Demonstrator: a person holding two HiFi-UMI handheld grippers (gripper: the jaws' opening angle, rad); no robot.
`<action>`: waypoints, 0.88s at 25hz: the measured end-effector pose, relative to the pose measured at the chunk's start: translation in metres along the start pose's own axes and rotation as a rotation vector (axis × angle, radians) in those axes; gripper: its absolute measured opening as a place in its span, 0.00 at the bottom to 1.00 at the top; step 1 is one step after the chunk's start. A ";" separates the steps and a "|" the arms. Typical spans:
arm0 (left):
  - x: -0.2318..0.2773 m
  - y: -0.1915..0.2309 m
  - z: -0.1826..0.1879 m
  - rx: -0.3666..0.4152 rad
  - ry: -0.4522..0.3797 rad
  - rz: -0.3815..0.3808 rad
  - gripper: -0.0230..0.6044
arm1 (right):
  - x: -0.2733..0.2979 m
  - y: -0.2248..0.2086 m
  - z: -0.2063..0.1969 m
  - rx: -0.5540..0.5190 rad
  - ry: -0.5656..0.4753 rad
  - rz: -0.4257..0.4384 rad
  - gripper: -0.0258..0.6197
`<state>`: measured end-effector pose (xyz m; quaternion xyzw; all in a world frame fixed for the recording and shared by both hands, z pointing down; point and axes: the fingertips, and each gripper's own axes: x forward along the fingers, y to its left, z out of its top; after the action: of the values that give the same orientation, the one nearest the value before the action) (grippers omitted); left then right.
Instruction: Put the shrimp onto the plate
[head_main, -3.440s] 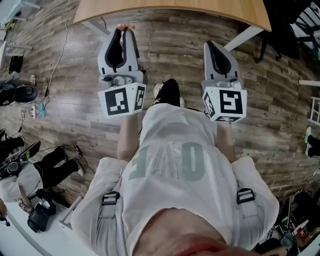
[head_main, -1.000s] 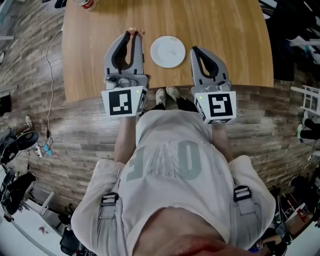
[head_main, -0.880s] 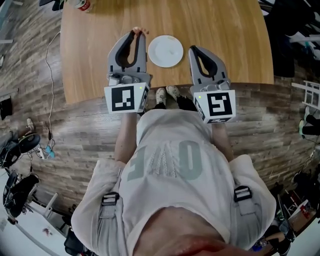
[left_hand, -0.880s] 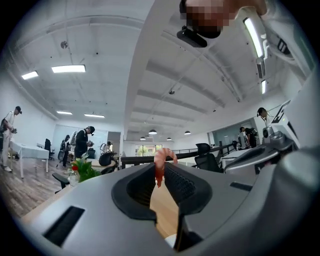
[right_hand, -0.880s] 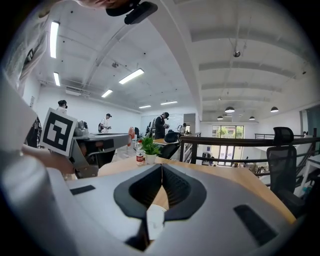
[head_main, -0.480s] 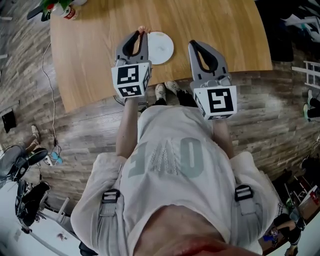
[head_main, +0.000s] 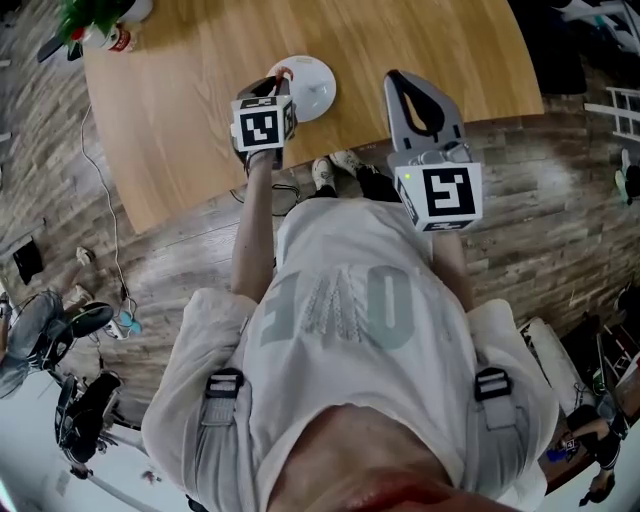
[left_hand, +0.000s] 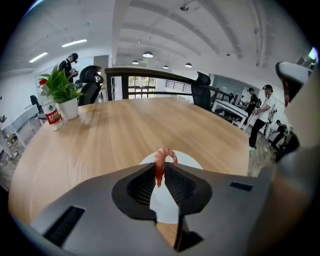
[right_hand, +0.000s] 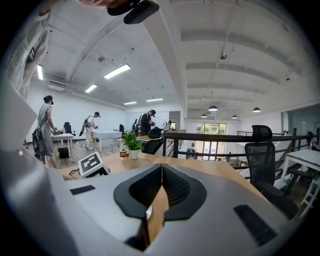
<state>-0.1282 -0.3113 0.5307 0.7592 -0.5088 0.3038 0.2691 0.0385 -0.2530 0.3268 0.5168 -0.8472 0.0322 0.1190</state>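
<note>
Above the round white plate (left_hand: 189, 161) on the light wooden table (left_hand: 100, 135), my left gripper (left_hand: 161, 166) held the curled pink shrimp (left_hand: 163, 154) pinched between narrowly parted jaws, my right gripper (right_hand: 161, 169) sat closed and empty, so only the set-down looked left.

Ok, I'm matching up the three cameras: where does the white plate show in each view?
Head view: plate at top centre, partly under the left tongs.
Left gripper view: plate low centre, behind the held shrimp.
Right gripper view: just a white sliver low between the right tongs, probably its edge.
Shared landmark: the potted plant, in all three.
</note>
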 end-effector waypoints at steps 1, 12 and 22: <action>0.003 -0.002 -0.005 -0.007 0.027 -0.010 0.13 | -0.001 -0.002 -0.001 0.010 0.001 -0.003 0.07; 0.020 -0.014 -0.043 0.027 0.221 -0.063 0.13 | -0.003 -0.001 -0.007 0.050 0.011 -0.018 0.07; 0.024 -0.014 -0.049 0.007 0.250 -0.063 0.14 | -0.005 -0.008 -0.013 0.065 0.024 -0.037 0.07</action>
<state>-0.1173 -0.2860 0.5800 0.7320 -0.4460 0.3891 0.3374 0.0494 -0.2503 0.3373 0.5357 -0.8344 0.0635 0.1129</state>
